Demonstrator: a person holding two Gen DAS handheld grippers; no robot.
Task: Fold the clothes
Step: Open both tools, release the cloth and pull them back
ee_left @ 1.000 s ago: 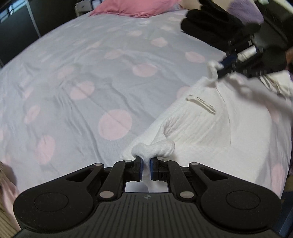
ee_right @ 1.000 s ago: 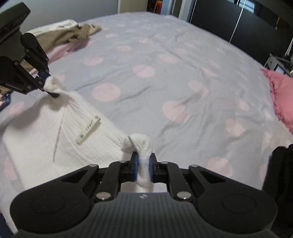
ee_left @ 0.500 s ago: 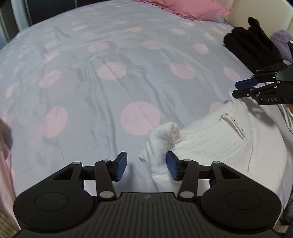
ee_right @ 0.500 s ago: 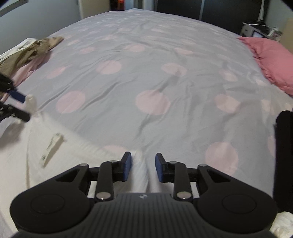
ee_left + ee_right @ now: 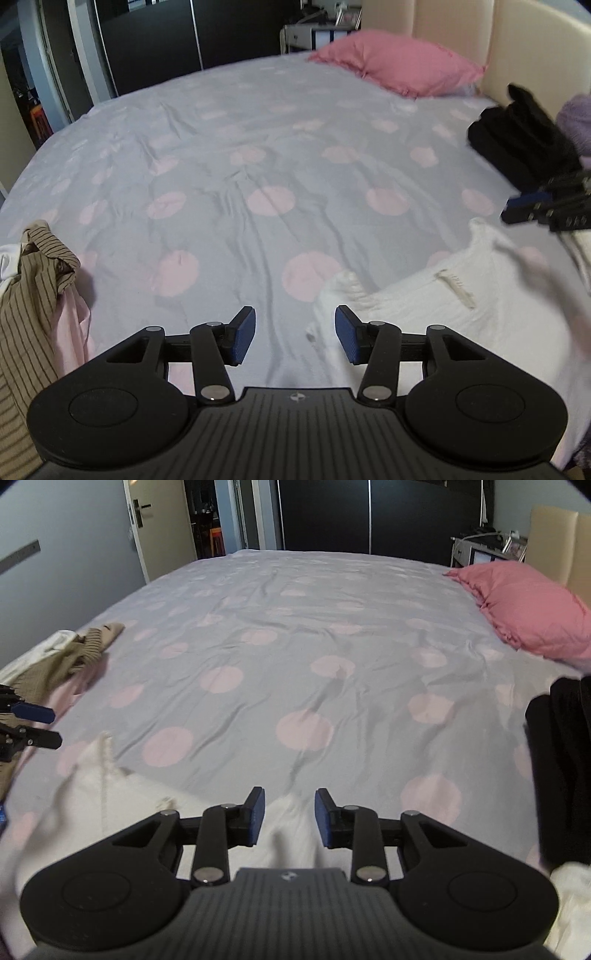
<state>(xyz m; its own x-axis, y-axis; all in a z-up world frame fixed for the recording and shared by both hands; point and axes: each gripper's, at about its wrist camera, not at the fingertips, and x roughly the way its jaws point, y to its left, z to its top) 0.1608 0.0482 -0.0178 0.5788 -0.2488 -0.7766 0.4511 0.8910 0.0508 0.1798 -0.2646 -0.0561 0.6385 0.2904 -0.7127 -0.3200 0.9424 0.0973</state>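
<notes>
White garment (image 5: 436, 317) lies spread on the polka-dot bedspread (image 5: 258, 166) near the bed's front edge, its knit face up and a small label showing, so that it offers a flat surface for the next crease. Left gripper (image 5: 293, 334) hovers just above the cloth's left corner with its blue pads wide apart and nothing between them; the corner sits bunched just beyond the right pad, apart from it. Right gripper (image 5: 289, 821) is likewise spread open and empty, with a raised peak of the white fabric (image 5: 291, 823) standing between its fingers but, as far as the blur allows, not touching either. Both claws sit at the two upper corners because those are the natural handles for laying the piece square.

A striped brown garment (image 5: 26, 295) waits in a heap at the left, probably unfolded stock, while dark clothes (image 5: 521, 147) sit stacked at the right near the pink pillow (image 5: 399, 74), likely the finished pile. Judging by this, the fold itself is only begun
</notes>
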